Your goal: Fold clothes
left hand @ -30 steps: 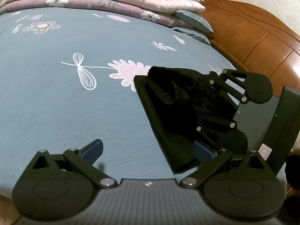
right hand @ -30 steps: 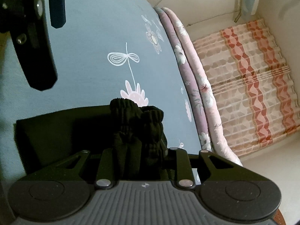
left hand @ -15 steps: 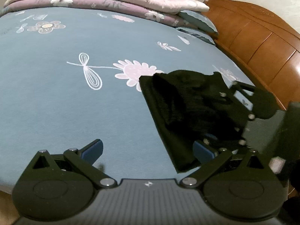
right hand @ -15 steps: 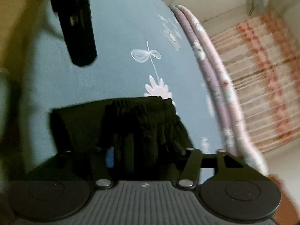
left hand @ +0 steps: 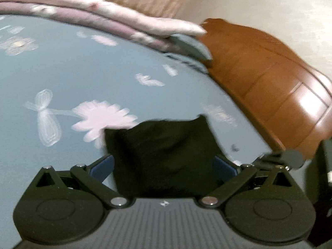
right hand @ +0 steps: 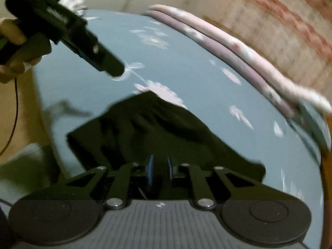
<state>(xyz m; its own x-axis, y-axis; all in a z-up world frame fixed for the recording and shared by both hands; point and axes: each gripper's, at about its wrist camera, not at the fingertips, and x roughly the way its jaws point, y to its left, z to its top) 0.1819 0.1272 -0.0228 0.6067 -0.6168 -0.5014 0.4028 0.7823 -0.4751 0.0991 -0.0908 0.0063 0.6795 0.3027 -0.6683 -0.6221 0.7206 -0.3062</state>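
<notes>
Garment: my folded black fabric garment lies on the blue flower-printed bedsheet, long axis slanting from near left to far right in my right view.
Left gripper: tilted down, fingers spread wide, cloth between, unpinched.
Right gripper: angled downward, fingers just closing, nearly together, nothing visibly pinched.

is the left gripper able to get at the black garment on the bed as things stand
Probably yes: the left gripper is open, the black garment lies right ahead between its fingers, and nothing on the bed blocks it.
</notes>
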